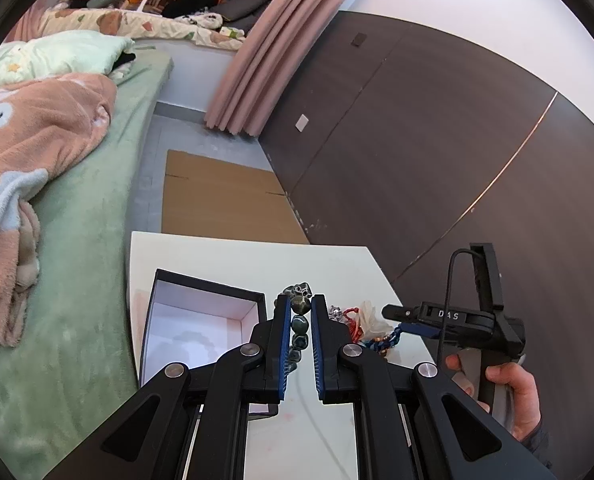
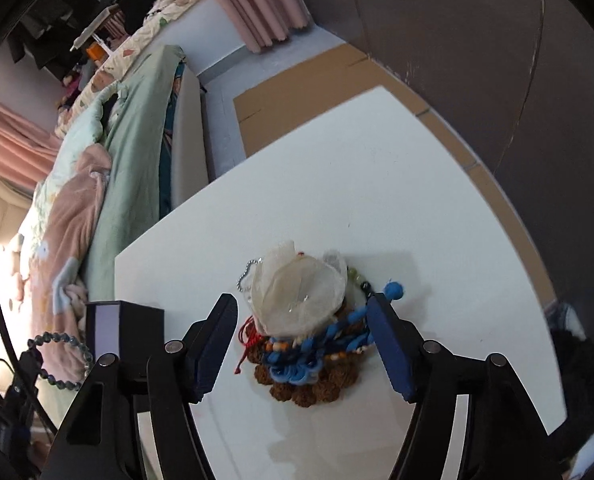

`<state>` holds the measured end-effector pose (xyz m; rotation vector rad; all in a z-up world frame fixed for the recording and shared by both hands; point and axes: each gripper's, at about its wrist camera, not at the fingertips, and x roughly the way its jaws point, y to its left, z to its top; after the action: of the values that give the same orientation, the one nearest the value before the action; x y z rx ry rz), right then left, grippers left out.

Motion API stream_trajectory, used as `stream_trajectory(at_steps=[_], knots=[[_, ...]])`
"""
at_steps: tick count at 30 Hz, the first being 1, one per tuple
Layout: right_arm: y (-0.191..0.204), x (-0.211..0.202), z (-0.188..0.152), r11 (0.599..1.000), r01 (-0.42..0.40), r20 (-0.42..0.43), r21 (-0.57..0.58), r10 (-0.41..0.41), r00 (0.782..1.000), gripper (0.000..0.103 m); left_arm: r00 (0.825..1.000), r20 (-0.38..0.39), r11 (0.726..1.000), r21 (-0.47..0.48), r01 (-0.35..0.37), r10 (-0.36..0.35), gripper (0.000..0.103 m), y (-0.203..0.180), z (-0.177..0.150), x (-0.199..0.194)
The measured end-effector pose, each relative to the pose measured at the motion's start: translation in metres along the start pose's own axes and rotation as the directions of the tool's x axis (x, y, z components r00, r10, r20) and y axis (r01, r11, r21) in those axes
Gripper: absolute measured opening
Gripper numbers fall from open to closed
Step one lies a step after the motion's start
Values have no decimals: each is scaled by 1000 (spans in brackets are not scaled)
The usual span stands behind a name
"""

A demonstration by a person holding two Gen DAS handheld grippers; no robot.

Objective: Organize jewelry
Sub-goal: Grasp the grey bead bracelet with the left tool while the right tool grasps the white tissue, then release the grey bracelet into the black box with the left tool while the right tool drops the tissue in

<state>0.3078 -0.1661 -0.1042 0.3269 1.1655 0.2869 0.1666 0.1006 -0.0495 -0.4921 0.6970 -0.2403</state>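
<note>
A: Left gripper [image 1: 301,312] — what is it doing?

B: It is clamping a bracelet of dark green polished stone beads [image 1: 300,322] between its blue pads. The loop is hanging just beside the open black box with the white lining [image 1: 201,320]. From the right wrist view the same bracelet [image 2: 59,356] is showing as a ring at the far left, next to the box [image 2: 125,332].

A: And the right gripper [image 2: 303,312]?

B: Its jaws are standing wide, nothing pressed between the pads. They are straddling the jewelry pile on the white worktop [image 2: 377,200].

A: What is lying in that pile?

B: A translucent white gauze pouch [image 2: 297,292] is sitting on top. Under it a blue braided cord [image 2: 337,328] is tangling with a red string [image 2: 249,332]; a brown bumpy-bead bracelet [image 2: 313,384] is lying at the bottom, and a silver ball chain [image 2: 249,276] is poking out at the left. Whether the pads are touching the cord I cannot tell.

A: Surroundings?

B: A green-sheeted bed [image 1: 89,240] is running alongside the worktop, with flat brown cardboard [image 1: 217,196] lying on the floor beyond. A person's hand [image 1: 513,392] is gripping the right gripper's handle.
</note>
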Motion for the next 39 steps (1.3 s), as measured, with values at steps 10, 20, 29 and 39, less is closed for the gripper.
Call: stream_trajectory(at_steps=[10, 20, 29, 39], knots=[[12, 25, 12, 991, 80, -43, -103, -85, 995, 68, 999, -22, 999, -17, -31, 31, 10, 9, 1, 11], [11, -22, 8, 997, -37, 107, -73, 45, 993, 4, 998, -30, 998, -42, -54, 53, 10, 19, 2, 9], [55, -57, -6, 941, -298, 169, -158, 323, 931, 4, 995, -87, 989, -134, -65, 54, 49, 40, 0, 12], [124, -51, -29, 826, -506, 91, -247, 540, 837, 4, 992, -3, 979, -160, -127, 129, 103, 58, 7, -17]])
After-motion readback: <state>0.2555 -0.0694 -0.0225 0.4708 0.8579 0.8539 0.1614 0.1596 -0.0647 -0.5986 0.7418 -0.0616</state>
